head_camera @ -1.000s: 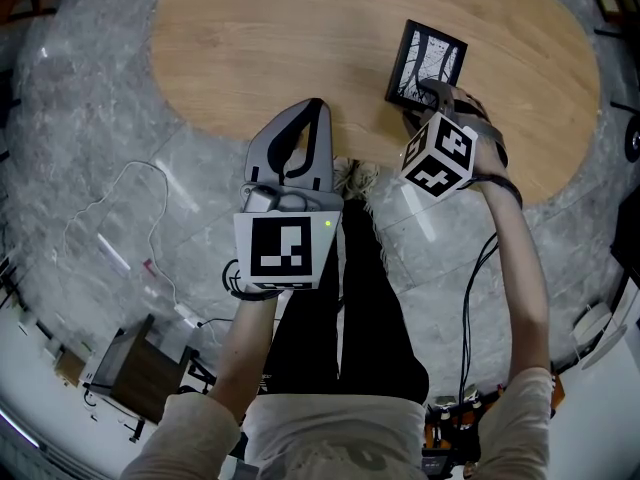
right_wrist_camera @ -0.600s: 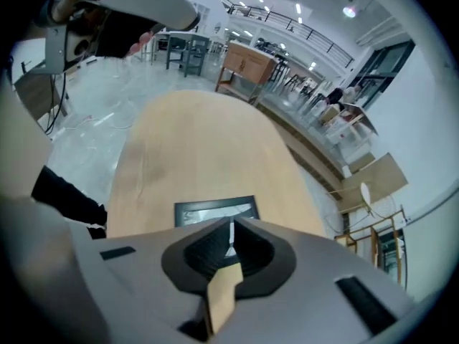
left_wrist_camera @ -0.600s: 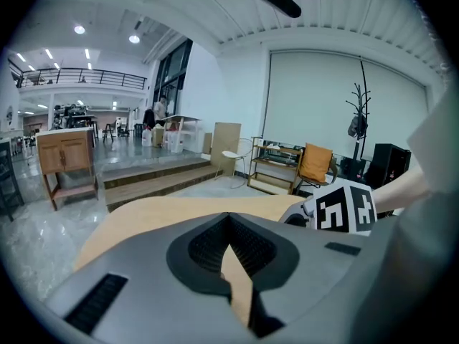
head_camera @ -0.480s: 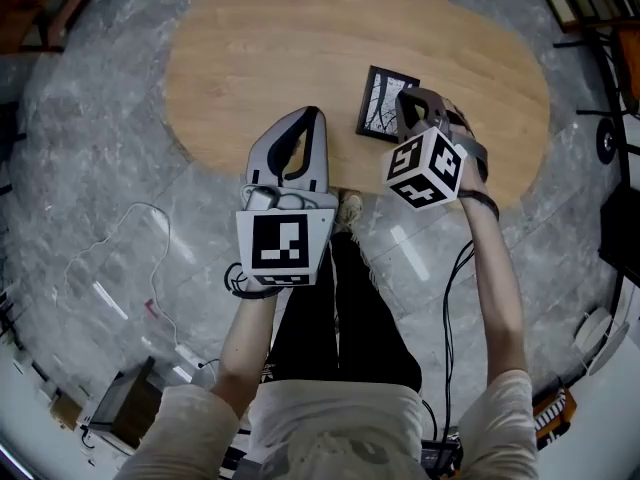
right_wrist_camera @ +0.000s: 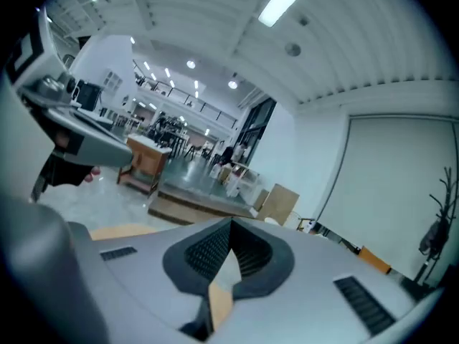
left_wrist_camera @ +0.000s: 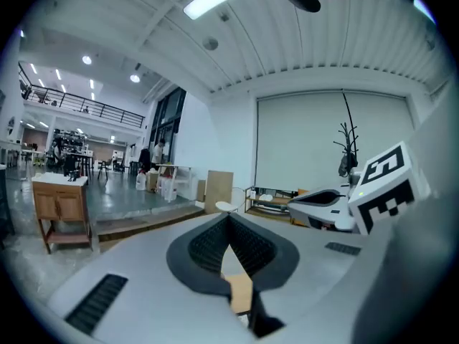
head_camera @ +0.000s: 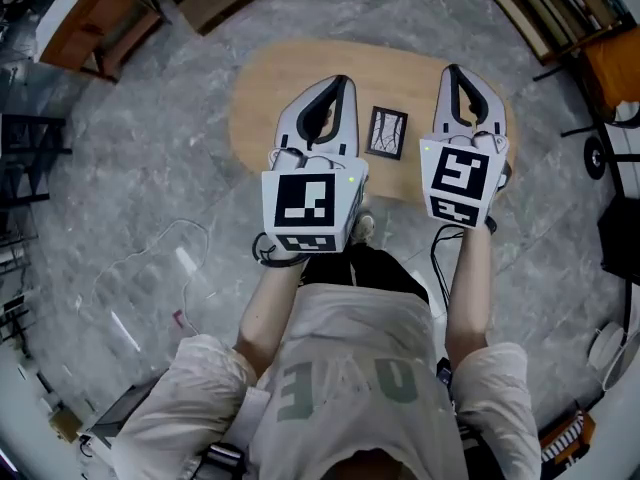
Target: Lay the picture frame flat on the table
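Matt pale wood table [head_camera: 265, 98], polished grey stone floor [head_camera: 150, 188]

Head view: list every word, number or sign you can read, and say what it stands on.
On the shirt: pale letters, creased; "E" and "O" show, the whole word unreadable.
On the left gripper and the right gripper: square code markers, no letters.
On the picture frame: branch drawing, no text.

Jaws of right gripper [right_wrist_camera: 231, 223] together, nothing between. Left gripper [right_wrist_camera: 80, 139] at left edge; tan table [right_wrist_camera: 118, 231] strip low left; hall [right_wrist_camera: 204, 160] beyond.
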A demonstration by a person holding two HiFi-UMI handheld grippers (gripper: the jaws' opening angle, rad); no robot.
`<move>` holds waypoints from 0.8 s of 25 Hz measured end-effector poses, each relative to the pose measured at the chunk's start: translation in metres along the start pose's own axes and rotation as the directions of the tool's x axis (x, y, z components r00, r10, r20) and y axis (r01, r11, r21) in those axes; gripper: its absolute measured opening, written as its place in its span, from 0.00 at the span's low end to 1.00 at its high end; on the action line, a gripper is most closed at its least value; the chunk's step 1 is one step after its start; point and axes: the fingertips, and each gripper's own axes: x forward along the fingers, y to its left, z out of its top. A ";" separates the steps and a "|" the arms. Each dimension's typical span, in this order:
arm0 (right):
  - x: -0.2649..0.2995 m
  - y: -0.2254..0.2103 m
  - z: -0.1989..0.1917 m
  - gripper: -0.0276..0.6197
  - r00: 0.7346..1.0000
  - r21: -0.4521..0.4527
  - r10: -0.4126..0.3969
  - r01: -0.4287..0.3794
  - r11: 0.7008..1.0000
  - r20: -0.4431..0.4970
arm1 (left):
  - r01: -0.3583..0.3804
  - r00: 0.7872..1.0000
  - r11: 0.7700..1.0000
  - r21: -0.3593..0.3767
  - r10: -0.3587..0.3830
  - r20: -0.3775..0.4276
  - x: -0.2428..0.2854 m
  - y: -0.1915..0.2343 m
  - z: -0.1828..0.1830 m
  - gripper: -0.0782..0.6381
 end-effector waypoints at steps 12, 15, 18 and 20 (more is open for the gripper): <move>-0.162 -0.031 0.076 0.05 0.953 0.355 -0.149 0.048 0.934 0.264 | -0.039 0.989 0.997 0.065 0.029 0.142 -0.078 -0.013 0.084 0.12; -0.175 -0.030 0.073 0.05 0.949 0.382 -0.150 0.035 0.924 0.277 | -0.044 0.985 0.996 0.073 0.031 0.169 -0.083 -0.019 0.089 0.12; -0.179 -0.030 0.069 0.05 0.948 0.384 -0.152 0.035 0.923 0.279 | -0.031 0.983 0.996 0.081 0.015 0.185 -0.084 -0.029 0.093 0.12; -0.180 -0.031 0.067 0.05 0.948 0.382 -0.151 0.034 0.923 0.281 | -0.024 0.980 0.996 0.089 0.006 0.196 -0.084 -0.036 0.094 0.12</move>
